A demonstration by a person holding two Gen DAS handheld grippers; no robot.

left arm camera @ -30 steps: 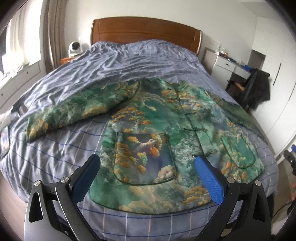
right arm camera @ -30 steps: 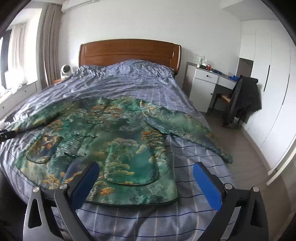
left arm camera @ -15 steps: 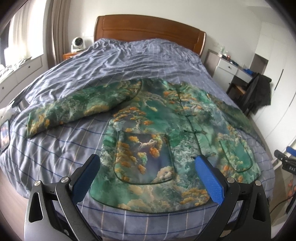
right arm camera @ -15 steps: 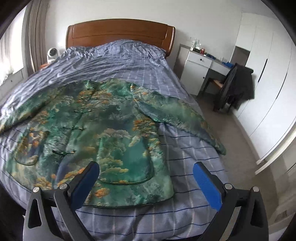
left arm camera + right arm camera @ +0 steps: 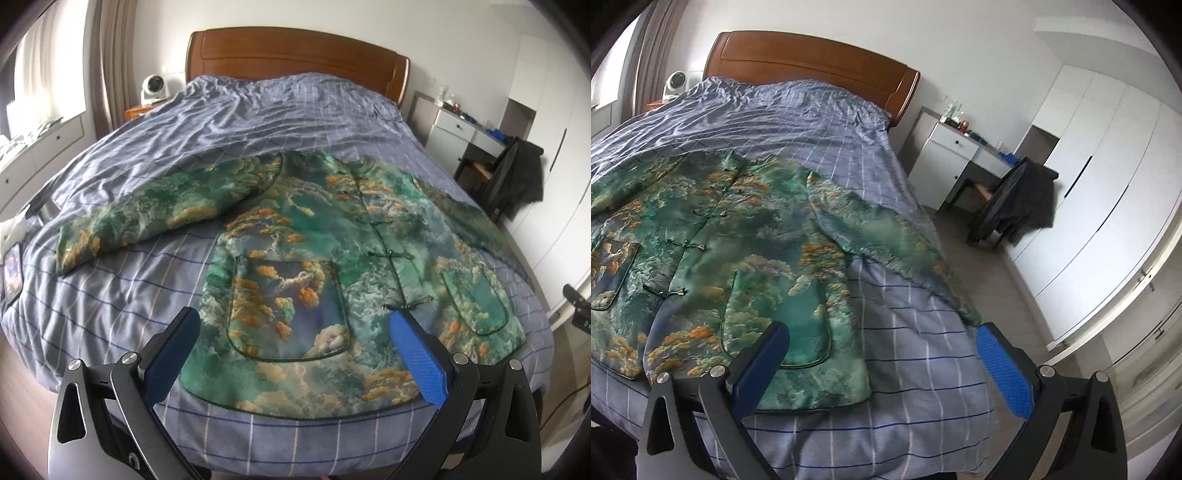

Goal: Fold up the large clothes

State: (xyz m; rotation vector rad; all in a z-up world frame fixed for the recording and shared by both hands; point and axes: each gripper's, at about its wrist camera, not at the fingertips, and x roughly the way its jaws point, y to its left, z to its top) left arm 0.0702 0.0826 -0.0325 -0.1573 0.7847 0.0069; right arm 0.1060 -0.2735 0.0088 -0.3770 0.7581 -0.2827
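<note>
Both tools, left (image 5: 295, 332) and right (image 5: 881, 345), gape wide, empty, above the green jacket (image 5: 314, 258).

1. From my right wrist view, the jacket (image 5: 713, 254) runs off the left edge, so I lose its far sleeve and pocket.
2. The small items on the white desk (image 5: 955, 144) are too tiny for me to name.
3. A dark garment (image 5: 1025, 201) covers the chair; I see almost none of the frame.
4. In my left wrist view, a flat object (image 5: 13, 267) at the bed's left edge is cropped and unreadable.
5. A black device (image 5: 576, 308) is cut off at the right edge.
</note>
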